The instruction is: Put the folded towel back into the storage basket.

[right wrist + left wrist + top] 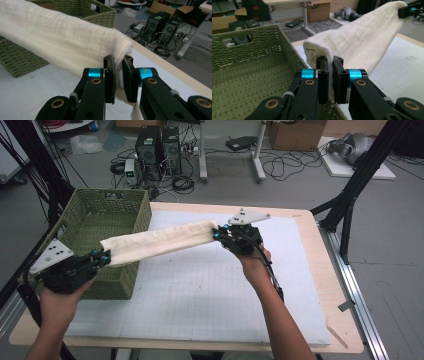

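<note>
Item 1, folded cream towel: a long roll of crinkled cotton, strung clear of the table between your two grippers. In the high view it runs from lower left to upper right across the middle of the frame, its left end above the near right corner of the basket, its right end above the white mat. In the left gripper view the towel rises from the bottom centre to the upper right corner; in the right gripper view the towel stretches from the centre out past the upper left edge.

Item 2, your left gripper: lower left of the high view, jaws clamped together on the towel's left end; the left gripper view shows the left gripper with cloth pinched between its pads.

Item 3, your right gripper: centre of the high view, jaws clamped on the towel's right end; the right gripper view shows the right gripper with a tail of cloth hanging below the pads.

Item 4, green woven basket: left of the frame, standing on the table's left edge, beside the mat.

Item 5, white gridded mat: covers most of the wooden table.
</note>
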`<state>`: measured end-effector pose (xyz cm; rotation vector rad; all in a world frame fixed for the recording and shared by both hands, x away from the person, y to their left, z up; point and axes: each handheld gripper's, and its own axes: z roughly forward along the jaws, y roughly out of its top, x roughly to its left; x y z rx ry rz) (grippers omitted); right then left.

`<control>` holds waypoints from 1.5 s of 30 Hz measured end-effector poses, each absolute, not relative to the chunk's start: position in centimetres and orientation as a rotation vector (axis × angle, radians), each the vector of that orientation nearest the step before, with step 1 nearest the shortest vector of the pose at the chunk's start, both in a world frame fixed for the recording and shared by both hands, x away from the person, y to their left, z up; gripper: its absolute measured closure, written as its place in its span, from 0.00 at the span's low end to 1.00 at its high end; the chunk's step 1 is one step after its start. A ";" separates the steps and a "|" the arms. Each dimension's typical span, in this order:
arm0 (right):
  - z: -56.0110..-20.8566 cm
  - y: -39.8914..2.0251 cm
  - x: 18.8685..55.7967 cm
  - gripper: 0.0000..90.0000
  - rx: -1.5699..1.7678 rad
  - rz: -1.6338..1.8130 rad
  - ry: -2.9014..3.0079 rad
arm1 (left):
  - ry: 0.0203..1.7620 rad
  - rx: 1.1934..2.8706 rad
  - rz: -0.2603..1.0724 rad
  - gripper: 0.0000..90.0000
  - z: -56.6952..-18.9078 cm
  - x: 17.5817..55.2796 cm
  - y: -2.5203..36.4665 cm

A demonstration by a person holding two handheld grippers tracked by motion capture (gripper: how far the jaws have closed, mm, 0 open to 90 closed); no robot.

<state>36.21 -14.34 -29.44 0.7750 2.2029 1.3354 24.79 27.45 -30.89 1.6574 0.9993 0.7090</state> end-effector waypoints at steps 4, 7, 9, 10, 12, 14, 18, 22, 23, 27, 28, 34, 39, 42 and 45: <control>-28.9 -12.3 37.2 0.91 0.733 1.341 2.218 | 1.025 1.641 0.730 0.93 -30.8 24.3 29.0; -28.6 -10.7 37.8 0.91 0.708 1.343 2.228 | 1.040 1.629 0.750 0.93 -30.6 23.9 30.1; -28.3 -9.7 38.1 0.91 0.687 1.349 2.234 | 1.052 1.621 0.764 0.93 -30.4 23.6 30.9; -28.2 -9.2 38.3 0.91 0.678 1.350 2.237 | 1.059 1.616 0.769 0.93 -30.4 23.4 31.3; -28.1 -8.1 38.6 0.91 0.659 1.358 2.243 | 1.071 1.605 0.784 0.93 -30.3 23.1 32.0; -27.9 -7.1 38.9 0.91 0.636 1.358 2.249 | 1.081 1.597 0.795 0.93 -30.1 22.7 32.7; -27.3 -5.2 39.5 0.91 0.604 1.371 2.262 | 1.102 1.578 0.820 0.93 -29.8 22.0 34.1; -26.8 -3.3 40.0 0.91 0.569 1.389 2.266 | 1.118 1.560 0.843 0.93 -29.4 21.3 35.2; -26.7 -2.9 40.1 0.91 0.562 1.390 2.269 | 1.123 1.559 0.849 0.93 -29.4 21.1 35.5; -26.3 -1.0 40.7 0.91 0.539 1.395 2.276 | 1.150 1.543 0.866 0.93 -29.4 20.9 36.7; -26.3 -0.5 40.8 0.91 0.540 1.394 2.278 | 1.159 1.540 0.870 0.93 -29.5 20.8 36.9; -26.1 1.9 41.8 0.91 0.531 1.389 2.294 | 1.201 1.522 0.878 0.93 -30.0 20.8 38.3; -26.1 3.7 42.7 0.91 0.516 1.367 2.305 | 1.229 1.517 0.877 0.93 -30.5 20.8 38.9; -26.1 4.6 43.3 0.91 0.516 1.357 2.312 | 1.240 1.508 0.877 0.93 -30.8 20.8 39.1; -26.0 5.3 43.7 0.91 0.518 1.346 2.315 | 1.255 1.508 0.879 0.93 -31.1 20.9 39.3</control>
